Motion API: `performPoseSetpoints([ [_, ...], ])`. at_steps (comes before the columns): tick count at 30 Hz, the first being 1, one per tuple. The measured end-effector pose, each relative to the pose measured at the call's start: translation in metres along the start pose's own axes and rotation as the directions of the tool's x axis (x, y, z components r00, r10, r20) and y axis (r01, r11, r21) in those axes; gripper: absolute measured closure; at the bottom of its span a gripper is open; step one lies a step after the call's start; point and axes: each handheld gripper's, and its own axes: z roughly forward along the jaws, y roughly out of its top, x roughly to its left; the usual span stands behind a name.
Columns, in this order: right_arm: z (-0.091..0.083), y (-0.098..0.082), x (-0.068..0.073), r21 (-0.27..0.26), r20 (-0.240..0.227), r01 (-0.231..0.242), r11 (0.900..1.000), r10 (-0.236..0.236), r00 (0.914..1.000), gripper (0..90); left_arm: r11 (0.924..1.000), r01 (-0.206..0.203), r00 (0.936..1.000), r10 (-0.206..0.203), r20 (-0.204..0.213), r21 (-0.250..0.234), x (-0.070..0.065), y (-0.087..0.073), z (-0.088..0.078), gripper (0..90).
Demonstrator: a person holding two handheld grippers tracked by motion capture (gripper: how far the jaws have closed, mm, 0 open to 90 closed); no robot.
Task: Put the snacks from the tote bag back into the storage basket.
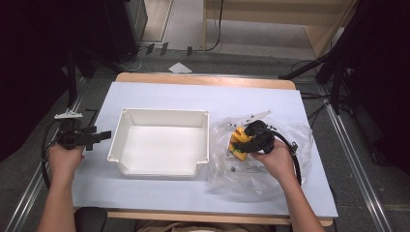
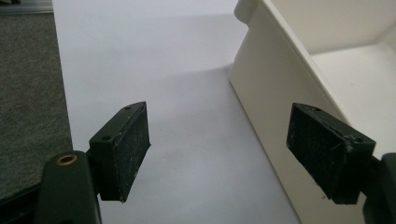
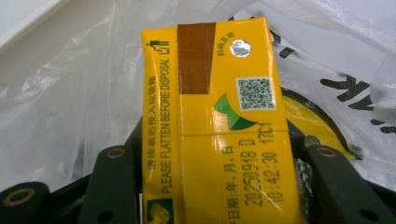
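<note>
Yellow carton (image 3: 219,135) in right claw (image 3: 217,186)

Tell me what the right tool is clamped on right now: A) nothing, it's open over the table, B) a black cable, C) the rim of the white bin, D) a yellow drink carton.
D: in the right gripper view the right tool has a jaw on each side of the yellow drink carton, over the clear plastic bag.

Yellow carton (image 3: 219,130) – "PLEASE FLATTEN BEFORE DISPOSAL", date "20250918", QR code
</note>
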Motion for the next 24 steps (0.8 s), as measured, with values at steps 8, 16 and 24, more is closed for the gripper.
performPoseSetpoints([
  [8,-0.006,0.001,-0.001,-0.007,0.007,0.0,1.0,0.0,1.0,52.0,1.0,0.001,1.0,-0.001,-0.002,0.0,0.0,0.0,0.001,22.5],
  [16,-0.014,0.003,-0.001,-0.024,0.011,0.002,1.0,-0.001,0.9999,52.1,1.0,0.003,1.0,-0.003,-0.001,-0.001,0.0,0.0,0.0,22.5],
  [24,-0.026,0.005,-0.001,-0.044,0.015,0.008,0.999,-0.008,0.9999,52.2,1.0,0.005,1.0,-0.005,-0.002,0.002,0.001,0.0,0.0,22.5],
])
